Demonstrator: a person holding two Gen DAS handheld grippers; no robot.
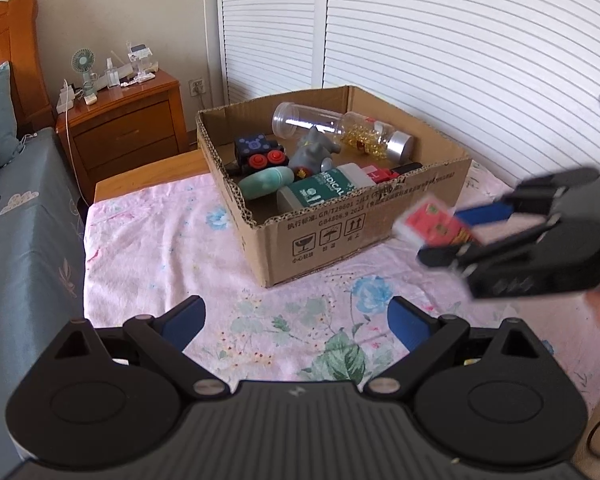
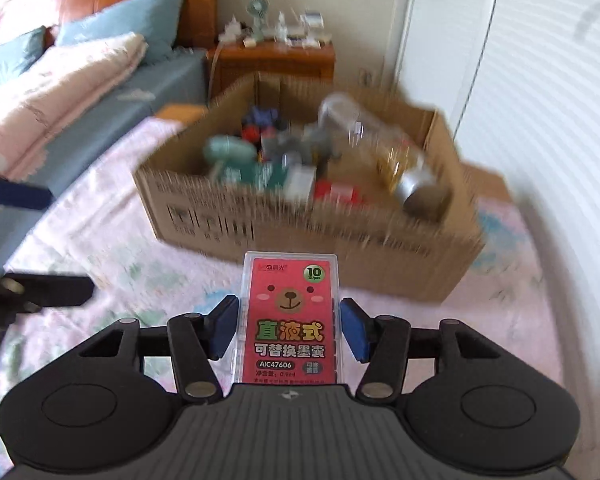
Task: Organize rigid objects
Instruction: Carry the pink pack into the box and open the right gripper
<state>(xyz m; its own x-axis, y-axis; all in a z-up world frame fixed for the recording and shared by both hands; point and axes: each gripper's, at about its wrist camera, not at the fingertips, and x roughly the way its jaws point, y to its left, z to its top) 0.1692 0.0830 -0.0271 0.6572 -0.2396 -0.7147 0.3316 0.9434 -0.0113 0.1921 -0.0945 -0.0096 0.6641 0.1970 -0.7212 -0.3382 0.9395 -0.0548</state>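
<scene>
ink-cartridge case (image 1: 432, 226), a clear plastic box with a red label, sits clenched between the blue pads of the right gripper (image 1: 466, 232) at the right of the left wrist view, held in the air just beside the near right corner of the cardboard box (image 1: 332, 240) and above the pink floral sheet (image 1: 160, 240). the right gripper is blurred there. the cardboard box stands open on the sheet and holds a clear jar (image 1: 300, 120) lying on its side, a bottle of gold beads (image 1: 374, 138) with a silver cap next to it, a grey elephant figure (image 1: 314, 152), a dark toy block with red buttons (image 1: 260, 152), a mint-green oval thing (image 1: 266, 182) and a green medical bottle (image 1: 324, 192). the left gripper (image 1: 296, 320) hangs low in the foreground over the sheet, its blue fingers spread wide with nothing between them. a wooden nightstand (image 1: 128, 120) with a small fan (image 1: 83, 60) stands behind, beside a bed with blue bedding (image 1: 20, 220). in the right wrist view the ink-cartridge case (image 2: 290, 320) stands lengthwise between the two blue pads (image 2: 224, 326) of the right gripper (image 2: 290, 328), which press on its long sides; a bear face shows on the label. beyond it the cardboard box (image 2: 300, 232) is smeared by blur, its contents hard to tell apart. the left gripper's dark fingers (image 2: 40, 288) show at the left edge, well apart from the case.
</scene>
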